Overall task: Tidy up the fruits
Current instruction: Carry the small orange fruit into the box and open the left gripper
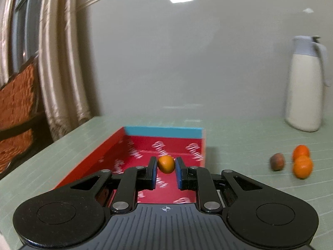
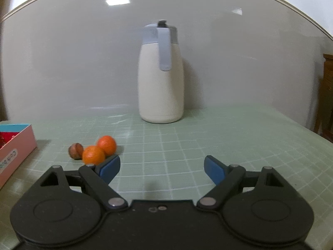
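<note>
On the green gridded mat (image 2: pixel 187 137), the biggest thing is the cream jug (image 2: pixel 161 79) with its grey lid and handle, upright at 12 o'clock in the right wrist view and at 2 o'clock in the left.

Next comes the red box (image 1: pixel 116 148), open-topped with a blue far wall; it fills the centre of the left view and is cut off at 9 o'clock in the right view, where only 1 pink corner shows.

The left gripper (image 1: pixel 165 171) points level over the box. Its fingers (image 1: pixel 153 171) are narrowly parted around 1 orange (image 1: pixel 166 164). A thin gap shows on each side of the fruit, so whether it is pinched or just let go, I cannot tell; it sits low, over the box floor.

The right gripper (image 2: pixel 162 167) is spread wide and holds nothing, hovering low over the mat. Its left fingertip lies just beside the loose fruit at 10 o'clock.

There, 2 more oranges (image 2: pixel 93 155) touch each other, with a small brown fruit (image 2: pixel 75 150) against the nearer one. All 3 are blurred in the left view at 3 o'clock, and the brown fruit's kind is hard to make out.
</note>
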{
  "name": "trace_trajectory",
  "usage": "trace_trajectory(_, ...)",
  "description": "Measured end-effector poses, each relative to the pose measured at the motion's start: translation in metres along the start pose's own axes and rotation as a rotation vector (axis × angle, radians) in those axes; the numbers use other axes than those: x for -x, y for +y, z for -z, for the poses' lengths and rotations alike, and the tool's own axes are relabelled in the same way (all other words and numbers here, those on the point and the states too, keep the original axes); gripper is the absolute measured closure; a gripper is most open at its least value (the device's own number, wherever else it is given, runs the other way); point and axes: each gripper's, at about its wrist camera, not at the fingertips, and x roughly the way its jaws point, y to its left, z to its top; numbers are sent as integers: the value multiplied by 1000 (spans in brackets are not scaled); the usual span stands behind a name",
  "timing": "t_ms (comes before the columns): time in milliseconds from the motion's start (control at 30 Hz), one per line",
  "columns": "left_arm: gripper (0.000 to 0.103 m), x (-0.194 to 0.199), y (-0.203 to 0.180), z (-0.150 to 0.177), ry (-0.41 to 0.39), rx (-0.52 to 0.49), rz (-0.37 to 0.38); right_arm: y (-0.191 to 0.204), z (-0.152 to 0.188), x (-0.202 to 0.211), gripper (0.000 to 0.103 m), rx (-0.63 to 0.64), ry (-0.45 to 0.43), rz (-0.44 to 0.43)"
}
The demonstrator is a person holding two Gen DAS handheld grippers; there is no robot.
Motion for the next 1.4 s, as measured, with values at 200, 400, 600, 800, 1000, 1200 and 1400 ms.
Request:
trace_trajectory(200, 85, -13, 24, 7, 80, 32, -33, 21, 0, -1, 15, 24, 4, -44)
trace_trajectory(400, 85, -17, 43, 13, 121, 56, -57, 41, -2, -2, 15, 49, 3, -87)
trace_trajectory(600, 84, -23, 56, 18, 154, 60, -67, 61, -2, -1, 15, 65, -1, -140)
trace_trajectory(800, 84, -16, 68, 18, 146, 78, -48, 83, -4, 1, 15, 92, -13, -215)
trace_trajectory(1000, 25, 1, 77, 17, 64, 82, -98, 95, -4, -2, 15, 100, -4, -246)
trace_trajectory(1200, 25, 19, 80, 17, 23, 53, -94, 98, -4, -5, 15, 96, 5, -246)
trace_trajectory(1400, 20, 30, 86, 19, 9, 66, -108, 92, -7, -16, 15, 61, 35, -225)
